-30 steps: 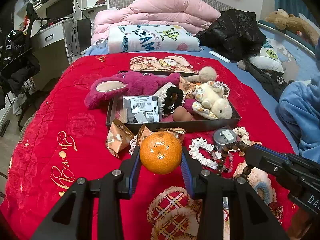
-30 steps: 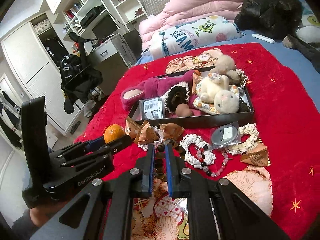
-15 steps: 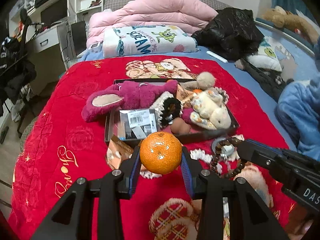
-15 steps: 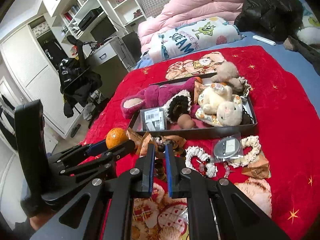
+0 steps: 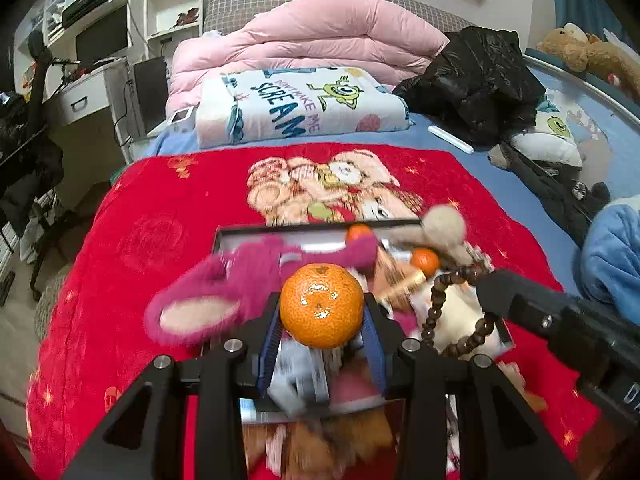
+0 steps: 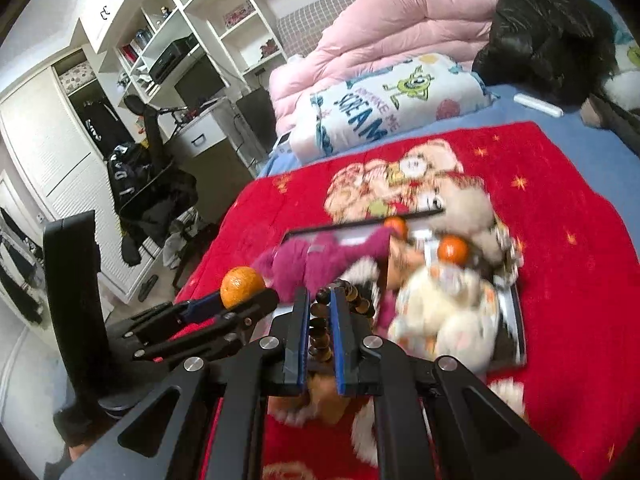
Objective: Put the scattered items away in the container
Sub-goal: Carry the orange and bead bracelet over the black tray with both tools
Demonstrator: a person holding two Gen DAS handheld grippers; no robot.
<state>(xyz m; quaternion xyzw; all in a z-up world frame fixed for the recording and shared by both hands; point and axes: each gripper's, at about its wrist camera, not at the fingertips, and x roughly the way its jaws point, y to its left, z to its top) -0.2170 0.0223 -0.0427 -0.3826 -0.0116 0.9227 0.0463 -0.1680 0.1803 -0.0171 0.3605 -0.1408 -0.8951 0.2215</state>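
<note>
My left gripper point(image 5: 322, 320) is shut on an orange mandarin point(image 5: 322, 306) and holds it over the near part of the dark tray point(image 5: 280, 229); it also shows in the right wrist view point(image 6: 242, 282). My right gripper point(image 6: 320, 312) is shut on a brown bead bracelet point(image 6: 346, 294), which hangs over the tray's right side in the left wrist view point(image 5: 436, 312). The tray holds a magenta plush point(image 5: 224, 292), a white plush point(image 6: 444, 312), two small oranges point(image 6: 452, 250) and packets.
The tray sits on a red blanket point(image 5: 160, 220) on a bed. Brown packets and white lace items lie blurred in front of the tray point(image 6: 316, 400). A pink duvet point(image 5: 320, 36), a black jacket point(image 5: 480, 76) and a desk point(image 6: 192, 136) lie beyond.
Both grippers have moved forward and over the tray with the mandarin and the bracelet still held. The view is now blurred by motion.
</note>
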